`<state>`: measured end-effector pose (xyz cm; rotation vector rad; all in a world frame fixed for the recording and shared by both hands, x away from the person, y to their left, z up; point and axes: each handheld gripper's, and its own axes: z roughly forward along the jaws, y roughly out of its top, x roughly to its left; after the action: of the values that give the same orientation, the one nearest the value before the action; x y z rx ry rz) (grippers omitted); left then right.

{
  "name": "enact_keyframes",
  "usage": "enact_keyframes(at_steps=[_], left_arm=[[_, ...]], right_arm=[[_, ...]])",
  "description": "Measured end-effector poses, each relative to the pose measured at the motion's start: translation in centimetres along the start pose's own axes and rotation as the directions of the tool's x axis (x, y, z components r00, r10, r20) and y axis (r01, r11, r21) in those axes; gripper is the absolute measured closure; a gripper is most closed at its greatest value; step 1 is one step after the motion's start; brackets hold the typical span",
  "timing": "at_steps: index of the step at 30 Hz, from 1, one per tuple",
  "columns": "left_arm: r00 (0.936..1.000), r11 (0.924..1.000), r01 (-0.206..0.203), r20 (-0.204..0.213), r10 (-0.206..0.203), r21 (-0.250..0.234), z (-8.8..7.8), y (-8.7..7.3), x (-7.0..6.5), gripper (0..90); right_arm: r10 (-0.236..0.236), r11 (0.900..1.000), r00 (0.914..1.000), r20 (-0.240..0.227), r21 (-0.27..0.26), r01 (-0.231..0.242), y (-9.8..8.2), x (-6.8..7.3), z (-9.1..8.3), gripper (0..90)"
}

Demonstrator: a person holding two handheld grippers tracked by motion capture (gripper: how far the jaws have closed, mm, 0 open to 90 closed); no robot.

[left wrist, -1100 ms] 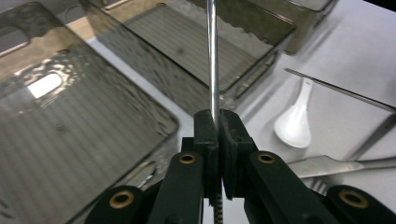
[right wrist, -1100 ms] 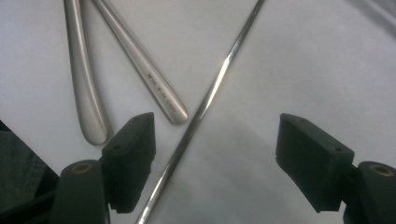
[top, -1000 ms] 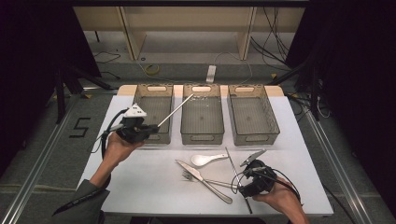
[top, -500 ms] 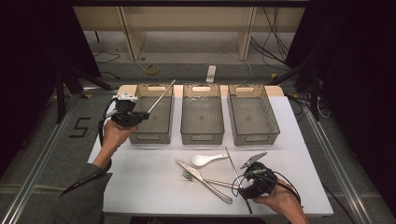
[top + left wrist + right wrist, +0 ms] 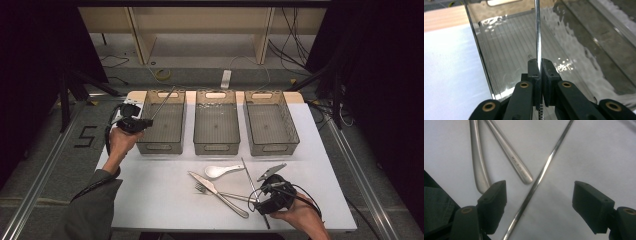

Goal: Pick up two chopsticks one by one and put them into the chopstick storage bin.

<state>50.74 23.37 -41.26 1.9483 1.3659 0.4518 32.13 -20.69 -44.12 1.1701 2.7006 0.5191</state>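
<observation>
Chopstick [image 5: 538, 32] is clamped tight in the left gripper [image 5: 540, 65], slanting over the left bin [image 5: 162, 122]. Biggest risk: it's so long that the far tip could catch the bin's wall and tip out onto the table [image 5: 150, 195]. Smaller one: it pivots between the pads (thin, slick metal). Right gripper [image 5: 539, 195] hangs spread wide over a second chopstick [image 5: 541, 173].

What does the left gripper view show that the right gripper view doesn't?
Left gripper view alone: the left gripper shut on a metal chopstick, held over the clear left bin.

Right gripper view alone: the right gripper open above a second chopstick lying on the table, with two utensil handles beside it.

Both: black fingers rising from the bottom, a thin metal chopstick between them, and the white tabletop.
</observation>
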Motion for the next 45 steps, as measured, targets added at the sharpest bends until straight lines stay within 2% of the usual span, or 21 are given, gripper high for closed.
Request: enact_keyframes(at_steps=[7,8,13,14,15,16,17,18,19,20,21,22,23,24,31,32,35,36,39,42,45], left_arm=[[0.9985,0.9995,0.022,-0.050,-0.021,0.023,0.7,-0.4,0.0,84.4],[0.9975,0.9987,0.050,-0.051,-0.049,0.011,0.7,-0.3,0.1,80.7],[0.9979,0.9985,0.054,-0.036,-0.054,-0.013,0.1,-0.2,-0.2,66.9],[0.9977,0.9974,0.068,-0.008,-0.068,-0.025,-0.5,-0.2,-0.5,63.8],[0.9977,0.9974,0.068,-0.008,-0.068,-0.025,-0.5,-0.2,-0.5,60.4],[0.9961,0.9959,0.082,0.036,-0.081,-0.037,-1.1,-0.3,-1.0,55.6],[0.9961,0.9959,0.082,0.036,-0.081,-0.037,-1.1,-0.3,-1.0,51.7],[0.9936,0.9936,0.084,0.083,-0.077,-0.076,-1.8,-0.8,-1.6,47.8],[0.9936,0.9936,0.084,0.083,-0.077,-0.076,-1.8,-0.8,-1.6,44.9],[0.9878,0.9905,0.097,0.131,-0.084,-0.097,-2.4,-1.0,-1.9,40.6],[0.9878,0.9905,0.097,0.131,-0.084,-0.097,-2.4,-1.0,-1.9,37.6],[0.9750,0.9857,0.117,0.203,-0.090,-0.122,-3.1,-1.3,-2.3,34.6],[0.9750,0.9857,0.117,0.203,-0.090,-0.122,-3.1,-1.3,-2.3,32.6],[0.9685,0.9868,0.094,0.242,-0.060,-0.132,-3.6,-1.6,-2.9,29.6],[0.9561,0.9828,0.039,0.293,0.016,-0.181,-4.7,-3.2,-5.0,23.2],[0.9486,0.9785,0.037,0.315,0.030,-0.203,-5.1,-3.7,-5.6,23.0],[0.9489,0.9764,0.004,0.309,0.065,-0.216,-5.3,-4.4,-6.3,22.6],[0.9432,0.9742,-0.015,0.320,0.088,-0.225,-5.6,-5.1,-7.0,21.4],[0.9381,0.9685,-0.025,0.329,0.108,-0.248,-5.9,-5.6,-7.6,20.2],[0.9246,0.9611,-0.050,0.351,0.147,-0.272,-6.4,-6.4,-8.6,18.4],[0.9192,0.9588,-0.060,0.359,0.161,-0.278,-6.5,-6.9,-9.0,17.7]], right_arm=[[-0.007,1.000,1.0000,-0.004,-0.001,0.007,0.0,0.2,0.0,28.7],[-0.005,1.000,1.0000,-0.004,-0.001,0.005,0.1,0.2,0.0,28.6],[0.005,1.000,1.0000,-0.002,-0.005,-0.005,0.1,0.1,-0.1,28.7],[0.005,1.000,1.0000,-0.002,-0.005,-0.006,0.0,0.0,-0.1,28.7],[0.005,1.000,1.0000,-0.002,-0.005,-0.006,0.0,0.0,-0.1,28.7],[0.005,1.000,1.0000,-0.002,-0.003,-0.005,0.0,-0.1,-0.1,28.7],[0.005,1.000,1.0000,-0.002,-0.003,-0.005,0.0,-0.1,-0.1,28.7],[0.008,1.000,0.9999,0.006,-0.005,-0.008,0.0,-0.1,-0.2,28.8],[0.008,1.000,0.9999,0.006,-0.005,-0.008,0.0,-0.1,-0.2,28.8],[0.007,1.000,0.9997,0.022,0.003,-0.007,0.1,-0.2,-0.2,29.2],[0.007,1.000,0.9997,0.022,0.003,-0.007,0.1,-0.2,-0.2,29.2],[0.010,1.000,0.9997,0.024,0.009,-0.010,0.1,-0.2,-0.2,29.9],[0.013,1.000,0.9996,0.027,0.010,-0.013,0.1,-0.2,-0.1,30.0],[0.018,1.000,0.9995,0.028,0.015,-0.018,0.1,-0.3,-0.1,30.2],[0.047,0.999,0.9979,0.044,0.023,-0.048,0.4,-0.9,0.0,32.1],[0.050,0.998,0.9974,0.052,0.031,-0.052,0.5,-0.9,0.0,32.9],[0.045,0.998,0.9976,0.053,0.042,-0.047,0.8,-0.9,0.1,33.9],[0.046,0.998,0.9981,0.042,0.047,-0.048,1.0,-0.9,0.1,36.1],[0.044,0.997,0.9983,0.040,0.061,-0.046,1.2,-0.8,0.2,37.0],[0.039,0.996,0.9989,0.027,0.084,-0.041,1.3,-0.7,0.5,42.2],[0.051,0.994,0.9985,0.018,0.096,-0.053,1.3,-0.7,0.7,42.8]])
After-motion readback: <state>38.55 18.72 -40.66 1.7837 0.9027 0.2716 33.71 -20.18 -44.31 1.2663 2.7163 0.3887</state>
